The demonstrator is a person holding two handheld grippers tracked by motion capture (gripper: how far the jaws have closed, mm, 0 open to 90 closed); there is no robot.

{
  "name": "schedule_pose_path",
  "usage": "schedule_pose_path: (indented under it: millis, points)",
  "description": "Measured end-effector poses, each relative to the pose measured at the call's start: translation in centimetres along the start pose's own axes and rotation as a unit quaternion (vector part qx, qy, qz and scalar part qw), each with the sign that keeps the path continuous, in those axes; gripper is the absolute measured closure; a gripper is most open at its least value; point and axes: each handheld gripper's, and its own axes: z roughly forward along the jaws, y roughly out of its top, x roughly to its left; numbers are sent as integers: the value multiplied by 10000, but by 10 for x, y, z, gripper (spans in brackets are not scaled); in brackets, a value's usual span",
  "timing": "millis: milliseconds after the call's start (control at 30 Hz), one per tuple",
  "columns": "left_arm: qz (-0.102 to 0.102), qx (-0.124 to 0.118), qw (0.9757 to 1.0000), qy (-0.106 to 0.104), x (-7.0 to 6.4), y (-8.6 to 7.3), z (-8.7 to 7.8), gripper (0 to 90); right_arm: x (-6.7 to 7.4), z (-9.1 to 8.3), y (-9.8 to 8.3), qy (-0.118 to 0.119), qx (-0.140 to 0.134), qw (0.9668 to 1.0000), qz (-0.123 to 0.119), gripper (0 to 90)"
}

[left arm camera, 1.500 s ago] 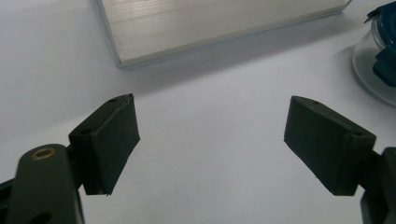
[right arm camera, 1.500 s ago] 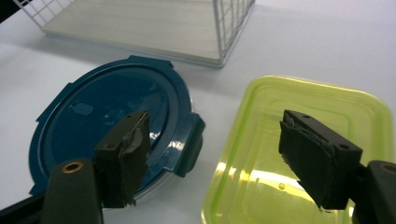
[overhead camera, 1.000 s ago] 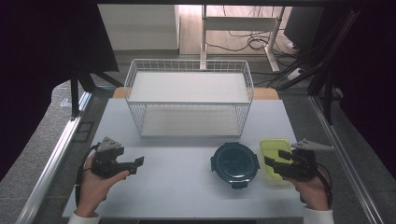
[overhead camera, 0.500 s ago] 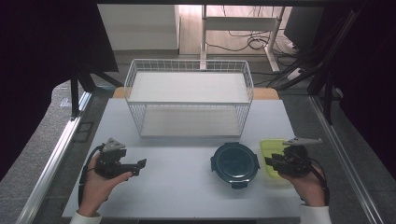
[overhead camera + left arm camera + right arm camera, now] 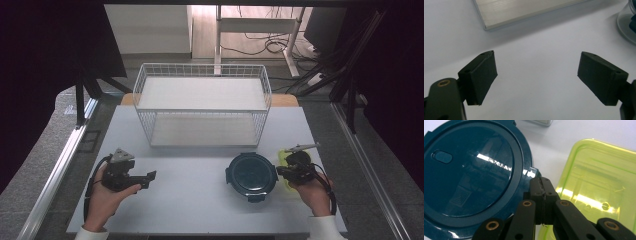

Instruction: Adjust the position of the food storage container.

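Our right gripper [image 5: 281,171], jaws just closing until clenched on nothing, hung between the round dark-blue plastic lid [image 5: 251,174] and the lime-green translucent plastic container [image 5: 599,187]. Our left gripper [image 5: 150,176] gaped over bare white table [image 5: 195,200]; we read no writing.

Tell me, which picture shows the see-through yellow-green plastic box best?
The right gripper view: the see-through yellow-green plastic box looms large and bright there. In the high view the box is small, mostly behind the right gripper.
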Motion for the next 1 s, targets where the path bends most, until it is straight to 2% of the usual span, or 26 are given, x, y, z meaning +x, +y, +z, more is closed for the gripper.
schedule_pose_path:
  millis: [367,433,700,1000]
  points:
    - [-57,67,9999,73,2,0,3,153,3,3,-1,-145,36,9999,23,892]
    - [-24,92,9999,59,-1,0,5,153,3,3,-1,-101,10,9999,95,892]
    - [17,143,9999,45,-3,1,10,153,6,3,-2,-59,-5,10000,48,893]
    - [-9,134,9999,38,-2,2,11,153,20,5,-1,114,-65,9999,-20,894]
